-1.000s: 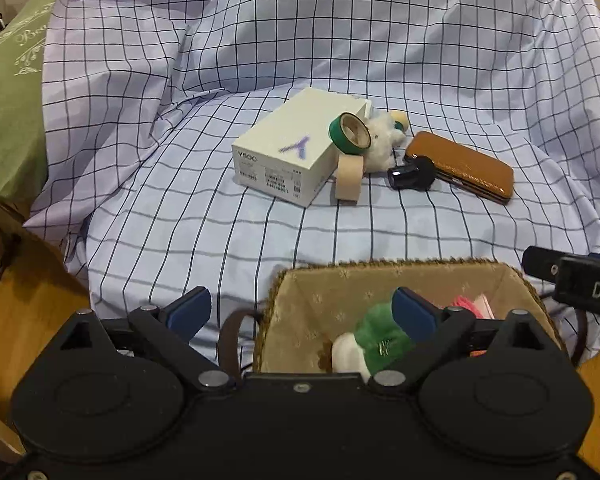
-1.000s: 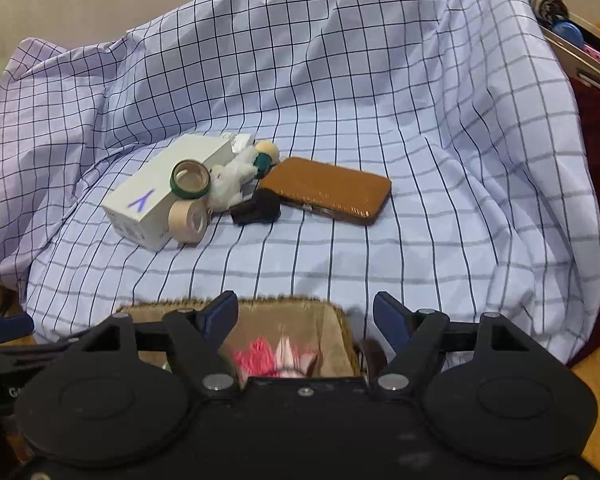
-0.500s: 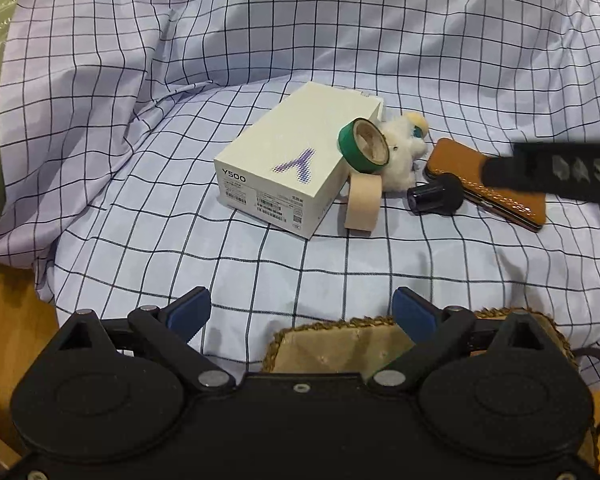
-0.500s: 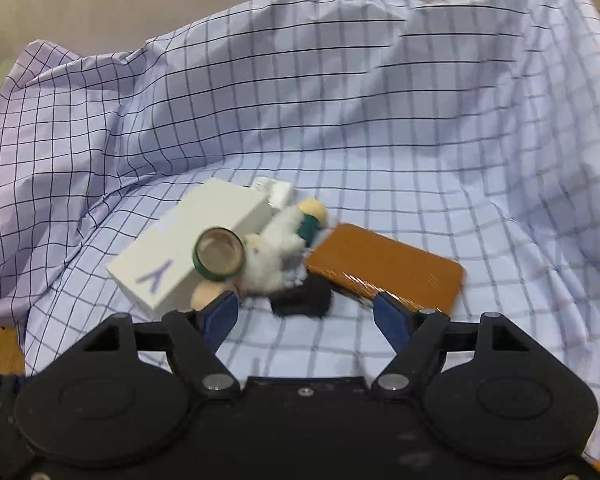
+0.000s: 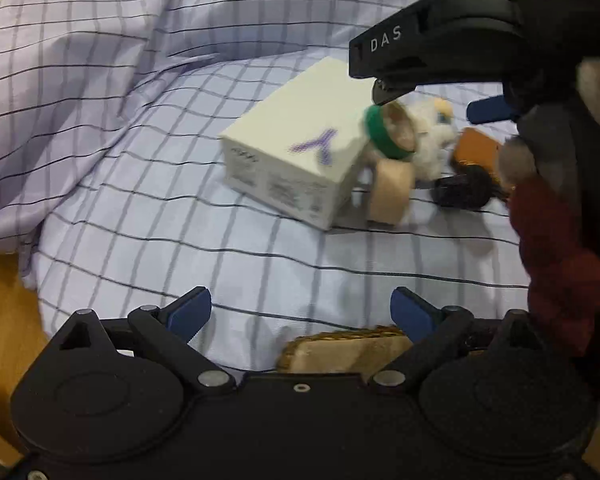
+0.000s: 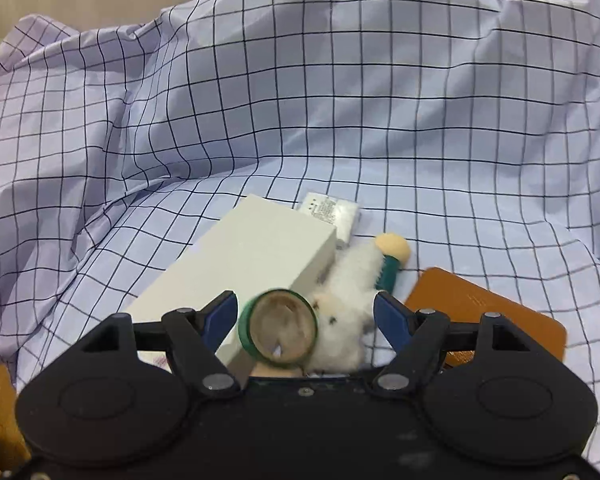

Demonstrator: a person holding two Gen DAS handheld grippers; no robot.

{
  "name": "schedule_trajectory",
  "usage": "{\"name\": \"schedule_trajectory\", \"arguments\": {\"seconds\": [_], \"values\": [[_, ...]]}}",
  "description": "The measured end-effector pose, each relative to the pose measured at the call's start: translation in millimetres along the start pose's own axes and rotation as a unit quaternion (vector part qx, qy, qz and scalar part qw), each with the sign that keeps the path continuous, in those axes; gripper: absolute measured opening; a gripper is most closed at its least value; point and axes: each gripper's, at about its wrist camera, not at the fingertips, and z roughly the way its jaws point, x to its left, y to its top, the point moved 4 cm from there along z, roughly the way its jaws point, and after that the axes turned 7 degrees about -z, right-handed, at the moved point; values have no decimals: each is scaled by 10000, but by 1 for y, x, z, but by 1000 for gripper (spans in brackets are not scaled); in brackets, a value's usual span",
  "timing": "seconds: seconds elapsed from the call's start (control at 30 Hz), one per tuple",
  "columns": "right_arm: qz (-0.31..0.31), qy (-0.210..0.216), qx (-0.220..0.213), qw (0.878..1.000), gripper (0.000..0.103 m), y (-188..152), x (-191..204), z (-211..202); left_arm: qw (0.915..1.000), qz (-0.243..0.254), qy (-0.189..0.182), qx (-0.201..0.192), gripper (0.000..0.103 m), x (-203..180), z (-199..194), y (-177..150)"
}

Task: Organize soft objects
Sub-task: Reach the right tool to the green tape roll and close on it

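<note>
A wide checked cloth (image 6: 380, 100) covers the whole surface and rises in folds behind the things lying on it. On its flat part sits a white box (image 6: 256, 256) with a purple Y on its lid, and to the right of it lies a flat brown leather case (image 6: 488, 312). Between box and case lies the white plush toy (image 6: 348, 300), a soft figure with a teal collar and a pale round head, touching the box's near corner. A green tape roll (image 6: 278, 332) leans on edge against the toy and the box, and a beige tape roll (image 5: 392, 192) stands just below it, with a small black object (image 5: 464, 192) beside that. The right gripper (image 6: 304, 316) is low over this cluster, jaws released and about half spread, with the green roll and the plush toy between the blue pads; neither pad presses on them. The left gripper (image 5: 302, 312) hovers well apart from the cluster, jaws wide and empty over bare cloth, with the rim of a woven basket (image 5: 340, 350) just under it.
</note>
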Motion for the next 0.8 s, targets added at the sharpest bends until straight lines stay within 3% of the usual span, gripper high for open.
{"name": "schedule_trajectory", "arguments": {"seconds": [0.17,0.47,0.63,0.8], "values": [[79,-129,207,9997,76,-5,-11,5,10000,-38,-13,45,93,6,3,0],[472,-412,436,9971,79,-41,-55,-27,9999,32,-110,41,93,-1,4,1],[693,-1010,550,9909,79,-61,-80,-40,9998,96,-148,35,93,-6,1,-1],[816,-1020,367,9908,79,-64,-85,-54,9998,104,-145,63,93,-6,0,-2]]}}
